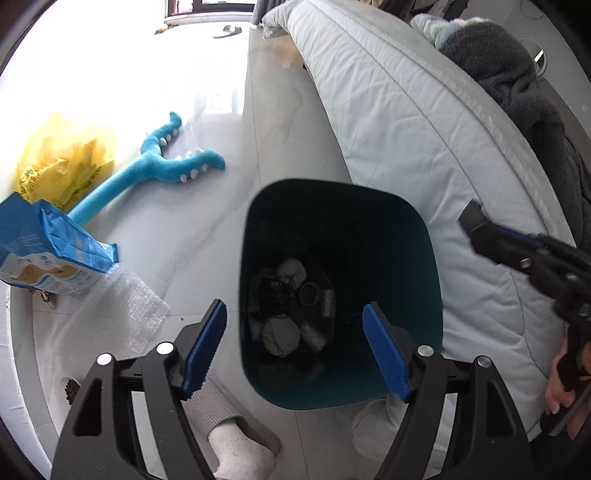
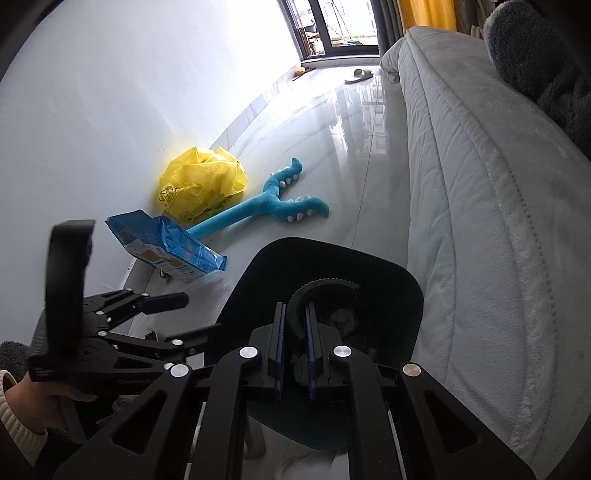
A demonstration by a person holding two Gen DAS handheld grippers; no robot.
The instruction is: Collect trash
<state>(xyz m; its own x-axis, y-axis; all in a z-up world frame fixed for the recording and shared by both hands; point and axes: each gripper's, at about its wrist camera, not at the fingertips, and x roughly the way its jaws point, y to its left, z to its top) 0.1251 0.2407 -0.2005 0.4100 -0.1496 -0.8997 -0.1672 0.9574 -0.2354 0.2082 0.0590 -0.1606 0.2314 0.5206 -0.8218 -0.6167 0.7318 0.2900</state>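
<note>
Nearest, the left gripper hangs over a dark teal bin, its blue-padded jaws spread wide with nothing between them; below it a socked foot stands on the floor. The right gripper has its jaws pressed close together, and a black curved, ridged piece stands up from between its pads over the bin's mouth (whether the pads actually pinch it I cannot tell). A hand in a cream cuff holds the left tool's handle.

Inside the bin lie the collected scraps: grey wads, a black square and small grey rolls.

The bin stands on a glossy pale marble-look tile floor; just beside it on the right runs a long pale quilted cushion with a dark fleece blanket on top. To the left lie a sheet of bubble wrap, a blue and white pouch with print too small to read, then a blue plush toy and a crumpled yellow plastic bag with dark printed characters, illegible; all rest near a plain white wall.

Farthest, a slipper lies before a dark-framed glass door; a yellow curtain hangs beside it.
</note>
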